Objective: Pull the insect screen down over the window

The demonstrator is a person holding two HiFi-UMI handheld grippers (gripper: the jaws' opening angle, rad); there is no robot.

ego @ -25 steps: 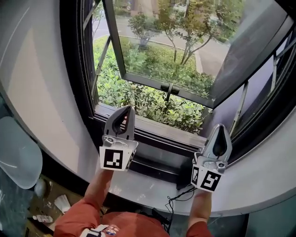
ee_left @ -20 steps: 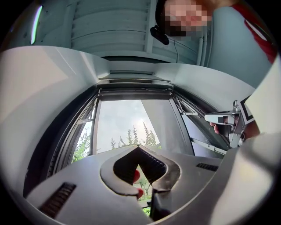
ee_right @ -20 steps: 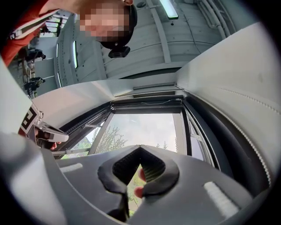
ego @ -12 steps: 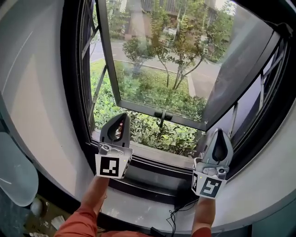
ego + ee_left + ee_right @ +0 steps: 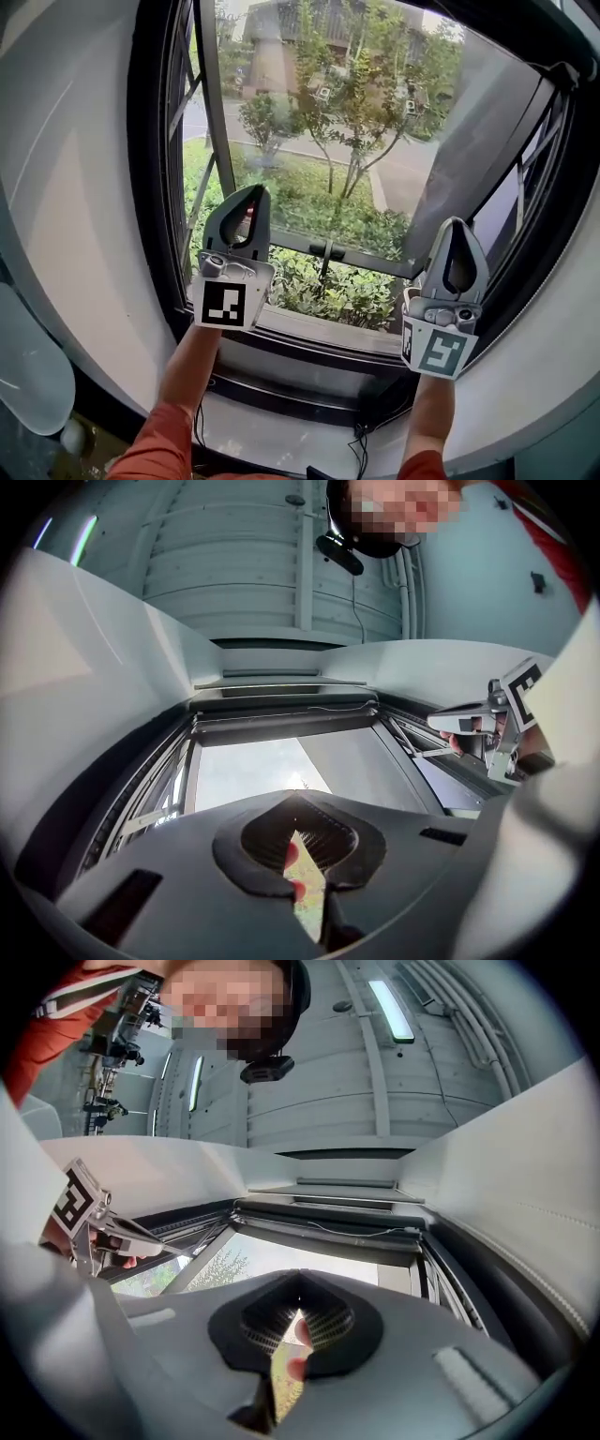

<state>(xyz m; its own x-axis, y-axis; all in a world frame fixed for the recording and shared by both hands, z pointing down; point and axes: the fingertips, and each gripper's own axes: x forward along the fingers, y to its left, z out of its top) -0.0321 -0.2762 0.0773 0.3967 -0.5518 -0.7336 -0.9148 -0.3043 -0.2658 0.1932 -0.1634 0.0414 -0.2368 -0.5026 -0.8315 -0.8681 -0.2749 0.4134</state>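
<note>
Both grippers are raised in front of the open window [image 5: 328,141], tips pointing up, jaws closed and empty. My left gripper [image 5: 251,195] is before the lower left of the glass sash; my right gripper [image 5: 457,228] is at the lower right. Looking up along the left gripper [image 5: 298,799], the dark screen bar [image 5: 281,724] lies rolled up across the top of the frame, well above the tips. The right gripper view shows its own jaws [image 5: 300,1302] below the same bar [image 5: 328,1225], with a thin cord along it. No mesh covers the opening.
The sash swings outward over shrubs, with a handle [image 5: 326,251] on its bottom rail. A dark sill [image 5: 309,333] runs below, with a black cable [image 5: 361,436] under it. White curved wall [image 5: 75,216] flanks the frame. A pale rounded object [image 5: 28,366] sits low left.
Both grippers have risen from sill height to the level of the sash's bottom rail. The head view has tilted upward, showing more of the window. Jaws stayed closed.
</note>
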